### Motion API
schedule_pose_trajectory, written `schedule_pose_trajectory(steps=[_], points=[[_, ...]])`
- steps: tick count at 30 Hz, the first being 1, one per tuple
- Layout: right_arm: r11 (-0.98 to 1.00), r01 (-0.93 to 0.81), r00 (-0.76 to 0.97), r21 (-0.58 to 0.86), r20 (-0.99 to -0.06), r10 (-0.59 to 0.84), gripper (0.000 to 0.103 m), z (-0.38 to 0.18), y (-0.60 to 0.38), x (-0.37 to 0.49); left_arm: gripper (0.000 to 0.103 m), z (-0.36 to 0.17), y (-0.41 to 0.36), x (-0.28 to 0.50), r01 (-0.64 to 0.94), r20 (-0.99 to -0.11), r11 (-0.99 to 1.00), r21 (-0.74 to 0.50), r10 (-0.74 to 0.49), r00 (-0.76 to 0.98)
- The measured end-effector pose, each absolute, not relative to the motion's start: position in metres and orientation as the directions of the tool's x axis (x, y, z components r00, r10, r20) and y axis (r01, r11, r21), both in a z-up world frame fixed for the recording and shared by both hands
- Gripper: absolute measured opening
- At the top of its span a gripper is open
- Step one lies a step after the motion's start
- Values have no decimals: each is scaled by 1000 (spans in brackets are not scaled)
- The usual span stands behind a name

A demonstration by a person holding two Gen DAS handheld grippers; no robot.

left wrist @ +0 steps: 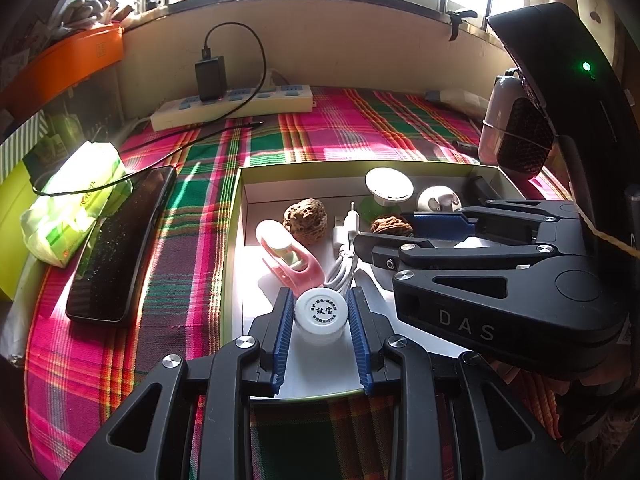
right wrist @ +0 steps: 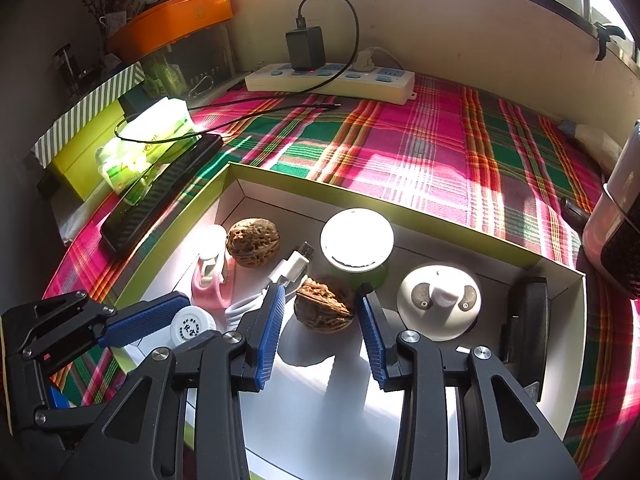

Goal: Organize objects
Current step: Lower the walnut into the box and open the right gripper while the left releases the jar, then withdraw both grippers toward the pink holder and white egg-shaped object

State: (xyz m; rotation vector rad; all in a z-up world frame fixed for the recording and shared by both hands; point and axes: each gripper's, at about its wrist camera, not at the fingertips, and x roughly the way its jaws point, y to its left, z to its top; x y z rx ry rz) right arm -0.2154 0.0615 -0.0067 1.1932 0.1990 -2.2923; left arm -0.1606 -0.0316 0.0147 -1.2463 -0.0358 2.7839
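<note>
Down at the lower centre of the left wrist view, the left gripper [left wrist: 320,320] has its blue-padded fingers [left wrist: 280,332] pressed against both sides of a small white jar [left wrist: 320,314], gripping it. The jar is squat and round, with a flat white lid printed with black Chinese characters inside a ring of small text. It sits low inside the shallow box [left wrist: 240,216], near the box's front left corner; the box has white inner walls and a yellow-green outer rim.

In the right wrist view the right gripper [right wrist: 320,328] has its fingers spread apart, one on each side of a brown wrinkled walnut [right wrist: 325,305] without touching it. The nut rests on the box floor in the centre of the frame.

Counted, the box holds two walnuts, the second walnut [right wrist: 252,242] lying further back on the left, beside one pink clip-like holder [right wrist: 210,280]. One white cable [right wrist: 290,266] with a plug end lies between the two nuts. One round white-topped green piece [right wrist: 357,240] sits behind the nearer nut, one white disc with two grey pads [right wrist: 439,300] is to its right, and one black object [right wrist: 526,320] stands against the box's right wall.

Outside the box, on the plaid-covered surface [right wrist: 420,160], lie one dark phone [right wrist: 160,196], one green tissue pack [right wrist: 148,140] and one power strip [right wrist: 330,78] with a black charger plugged in, at the upper part of the frame.
</note>
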Motion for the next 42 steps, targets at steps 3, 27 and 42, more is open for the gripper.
schedule_pose_trajectory(steps=[3,27,42], points=[[-841,527,-457,122,-794,-401,40,-7,62,-215,26,15,-32,-161,-74,-743,-996,-59,93,-663],[-854,499,-475,149,-777,-413,51,4,68,-203,33,20,-28,-149,-79,-741,-995,-67,103,-664],[-868,473,-526,149,-743,-414,51,24,80,-177,33,33,-31,-127,-72,-717,-995,-71,101,-690]])
